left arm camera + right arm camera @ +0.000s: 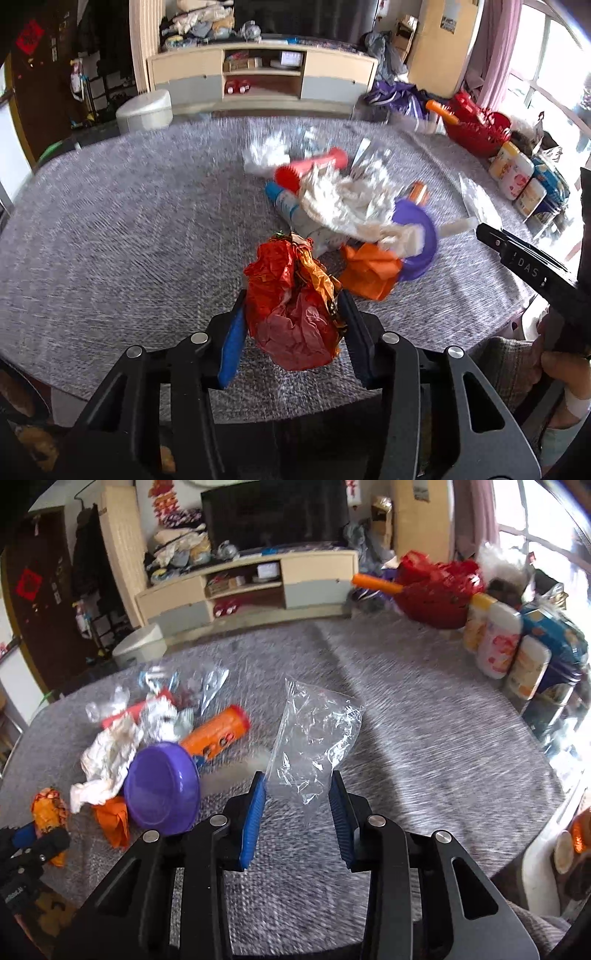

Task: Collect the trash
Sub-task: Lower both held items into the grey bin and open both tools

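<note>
Holding trash in both tools, you have the left gripper (291,325) pinching a crumpled red-orange wrapper (291,310) above the desk (110,240), while the right gripper (297,812) has its jaws partly spread around a clear plastic bag (314,738). Next, likely carry both toward the central trash pile (351,206).

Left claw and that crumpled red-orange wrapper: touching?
Touching. In the left wrist view the red-orange wrapper sits wedged in the left claw, its crumpled sides pressed against both blue pads, no gap showing.
</note>
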Demonstrator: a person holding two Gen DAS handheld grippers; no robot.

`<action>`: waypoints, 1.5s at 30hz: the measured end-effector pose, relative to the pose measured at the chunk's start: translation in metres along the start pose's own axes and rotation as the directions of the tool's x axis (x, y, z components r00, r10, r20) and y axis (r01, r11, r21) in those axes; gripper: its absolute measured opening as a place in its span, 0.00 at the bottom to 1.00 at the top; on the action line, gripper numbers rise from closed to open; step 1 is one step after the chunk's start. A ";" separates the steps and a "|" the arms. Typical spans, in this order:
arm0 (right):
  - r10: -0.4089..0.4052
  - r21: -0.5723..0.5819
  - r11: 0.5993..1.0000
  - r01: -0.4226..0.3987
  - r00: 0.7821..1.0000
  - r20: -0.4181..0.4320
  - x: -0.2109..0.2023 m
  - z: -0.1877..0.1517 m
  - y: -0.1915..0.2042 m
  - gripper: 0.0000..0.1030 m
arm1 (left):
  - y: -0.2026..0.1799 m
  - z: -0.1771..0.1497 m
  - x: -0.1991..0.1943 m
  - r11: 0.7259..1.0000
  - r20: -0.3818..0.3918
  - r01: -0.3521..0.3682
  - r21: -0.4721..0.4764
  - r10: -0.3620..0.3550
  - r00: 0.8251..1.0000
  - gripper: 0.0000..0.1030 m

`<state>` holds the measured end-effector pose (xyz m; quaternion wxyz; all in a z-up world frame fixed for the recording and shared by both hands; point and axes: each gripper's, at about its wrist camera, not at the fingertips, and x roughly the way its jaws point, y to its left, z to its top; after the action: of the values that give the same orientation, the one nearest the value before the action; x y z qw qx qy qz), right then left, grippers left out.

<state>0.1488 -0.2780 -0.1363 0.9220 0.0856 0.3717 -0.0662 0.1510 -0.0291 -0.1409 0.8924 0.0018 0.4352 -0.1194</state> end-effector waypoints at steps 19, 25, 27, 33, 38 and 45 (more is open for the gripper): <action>0.193 -0.098 0.977 -0.187 0.979 0.058 -0.151 -0.020 0.026 0.35 | -0.020 -0.034 -0.147 0.998 0.174 -0.043 0.048 0.034 0.984 0.44; 0.224 -0.148 0.961 -0.233 0.972 -0.072 -0.157 -0.072 0.039 0.35 | -0.025 -0.074 -0.147 0.996 0.092 -0.025 0.086 0.017 0.996 0.44; 0.220 -0.153 0.959 -0.238 0.967 -0.129 -0.149 -0.092 0.042 0.35 | -0.027 -0.091 -0.139 0.995 0.048 -0.011 0.095 0.007 0.999 0.44; 0.213 -0.135 0.957 -0.256 0.940 -0.267 -0.118 -0.142 0.049 0.35 | -0.027 -0.131 -0.105 0.996 -0.070 0.033 0.079 -0.027 0.997 0.44; 0.218 -0.093 0.959 -0.266 0.910 -0.354 -0.088 -0.161 0.048 0.35 | -0.026 -0.158 -0.066 0.997 -0.181 0.055 0.050 -0.045 0.983 0.44; 0.214 -0.064 0.960 -0.274 0.858 -0.467 -0.050 -0.187 0.051 0.35 | -0.023 -0.182 -0.015 0.996 -0.319 0.087 0.025 -0.074 0.945 0.44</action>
<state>-0.0032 -0.1870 -0.2285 0.8134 0.0857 0.5670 0.0971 -0.0047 -0.0288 -0.2402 0.8050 0.0206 0.5702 -0.1623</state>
